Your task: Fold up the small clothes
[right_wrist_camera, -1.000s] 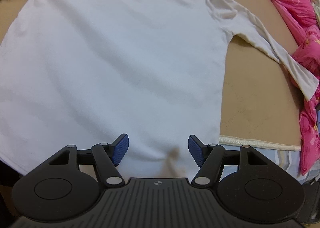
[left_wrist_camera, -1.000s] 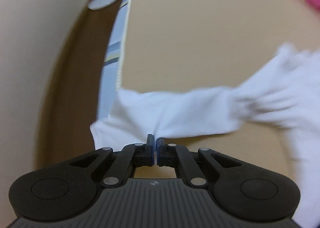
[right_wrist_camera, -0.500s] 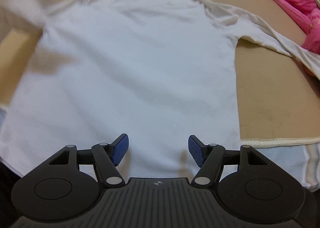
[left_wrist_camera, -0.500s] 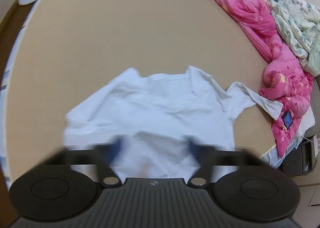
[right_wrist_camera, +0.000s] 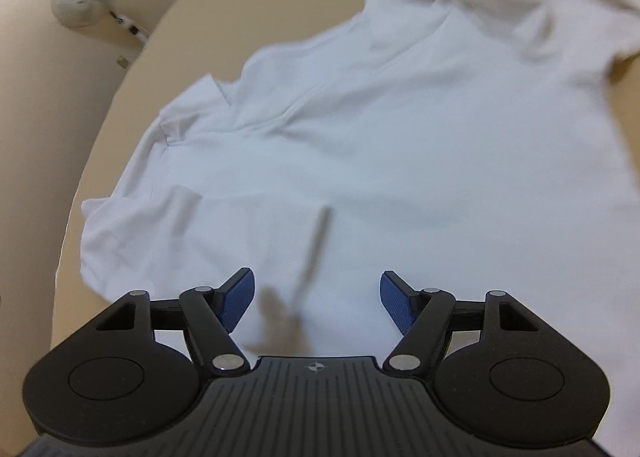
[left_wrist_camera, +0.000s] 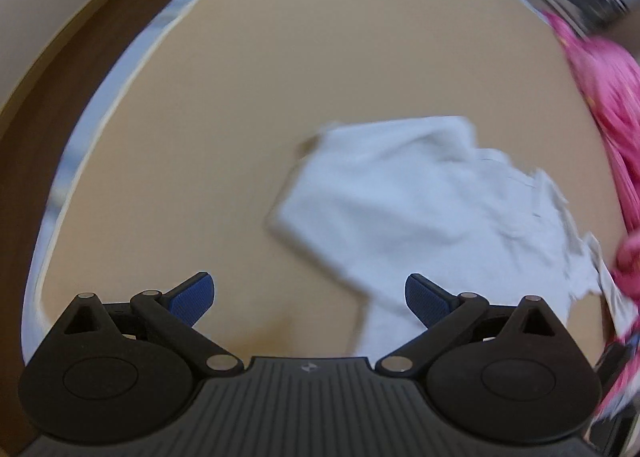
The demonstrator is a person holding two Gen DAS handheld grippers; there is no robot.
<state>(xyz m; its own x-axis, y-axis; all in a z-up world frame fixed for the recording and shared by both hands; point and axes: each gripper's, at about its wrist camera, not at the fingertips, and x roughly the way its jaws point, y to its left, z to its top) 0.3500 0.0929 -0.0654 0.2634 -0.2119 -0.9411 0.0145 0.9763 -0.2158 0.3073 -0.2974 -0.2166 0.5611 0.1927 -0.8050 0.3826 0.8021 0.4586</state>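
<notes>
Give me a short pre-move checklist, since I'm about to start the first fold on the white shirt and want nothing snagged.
1. Left gripper free of cloth: ok, jaws opening, nothing between them.
2. Right gripper free of cloth: ok, jaws opening above the fabric, not pinching it.
3. White cotton short-sleeved shirt spread on the tan bed surface: ok.
4. Near sleeve flat: not ok, rumpled.
5. Shirt clear of the pink quilt: cannot tell, blurred.
6. Far sleeve flat: cannot tell.

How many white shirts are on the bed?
1: the shirt lies spread on the tan bed, beside the pink quilt. Others may lie out of view.
</notes>
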